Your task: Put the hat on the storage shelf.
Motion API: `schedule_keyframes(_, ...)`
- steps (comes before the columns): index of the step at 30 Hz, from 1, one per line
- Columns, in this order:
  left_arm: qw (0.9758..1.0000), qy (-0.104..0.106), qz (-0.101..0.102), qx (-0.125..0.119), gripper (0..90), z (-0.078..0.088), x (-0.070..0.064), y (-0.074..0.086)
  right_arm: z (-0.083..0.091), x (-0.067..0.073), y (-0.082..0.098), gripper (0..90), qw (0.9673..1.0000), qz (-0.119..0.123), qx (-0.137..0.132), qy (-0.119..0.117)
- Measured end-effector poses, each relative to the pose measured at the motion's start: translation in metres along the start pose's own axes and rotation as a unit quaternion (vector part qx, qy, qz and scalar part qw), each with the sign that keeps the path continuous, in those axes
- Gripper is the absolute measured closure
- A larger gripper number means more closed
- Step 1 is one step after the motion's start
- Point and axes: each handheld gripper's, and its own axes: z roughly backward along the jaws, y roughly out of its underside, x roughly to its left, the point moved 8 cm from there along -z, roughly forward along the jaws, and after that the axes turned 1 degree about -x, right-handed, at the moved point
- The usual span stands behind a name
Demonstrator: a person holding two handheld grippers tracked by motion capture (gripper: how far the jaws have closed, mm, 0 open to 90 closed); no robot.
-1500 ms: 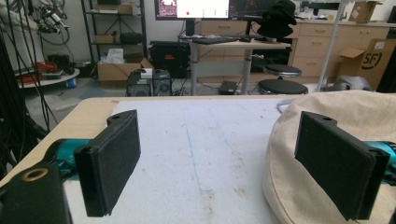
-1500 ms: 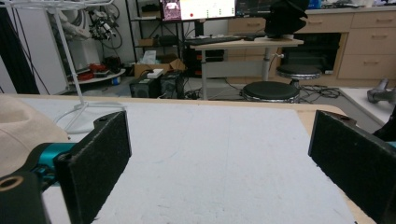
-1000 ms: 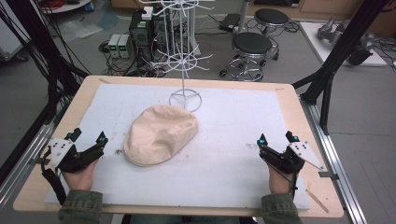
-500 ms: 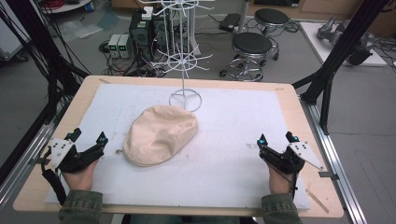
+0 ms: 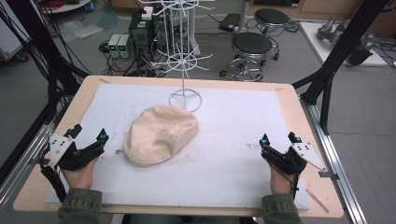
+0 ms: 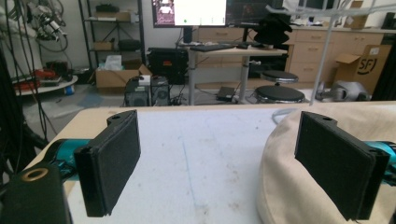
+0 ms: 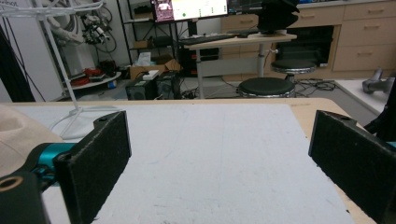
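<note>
Tongs rest at both near corners of the tabletop (image 5: 289,100), each in a hand: the left tongs (image 5: 86,136) and the right tongs (image 5: 279,138) both stand with jaws spread wide and nothing between them. Between the two pairs, nearer the left one, lies a beige cloth cap (image 5: 160,134) on its own, touched by neither; in the left gripper view its rounded edge bulges just beyond the right-hand jaw. Past the cap, farther from both tongs, a white wire stand (image 5: 184,56) rises from a ring base that sits just beside the cap's far edge, with thin hooks spreading from its post. A white mat (image 5: 233,140) with a few brownish smudges covers most of the wooden top. Beyond the far edge from the tongs are two round black stools (image 5: 252,44), small boxes of electronics with cables on the grey floor, and black frame legs at either side. The gripper views show a desk with a lit monitor (image 6: 199,11), wooden drawers, and a cardboard box (image 6: 362,67) printed "SF" ahead of the left tongs to their right.
</note>
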Motion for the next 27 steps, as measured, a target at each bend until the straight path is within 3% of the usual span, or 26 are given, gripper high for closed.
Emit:
schedule_keyframes(10, 0.9997, 0.014, -0.012, 0.017, 14.3, -0.017, -0.012, -0.021, -0.001, -0.001, -0.001, 4.9, 1.0000, -0.005, -0.003, 0.003)
schedule_keyframes(16, 0.9985, 0.038, -0.021, 0.032, 14.2, -0.032, -0.023, -0.036, -0.001, 0.001, -0.001, 4.9, 1.0000, 0.003, -0.006, 0.002)
schedule_keyframes(27, 0.9961, 0.063, -0.016, 0.060, 14.2, -0.051, -0.028, -0.040, -0.001, 0.001, -0.001, 4.9, 1.0000, 0.003, -0.006, -0.001)
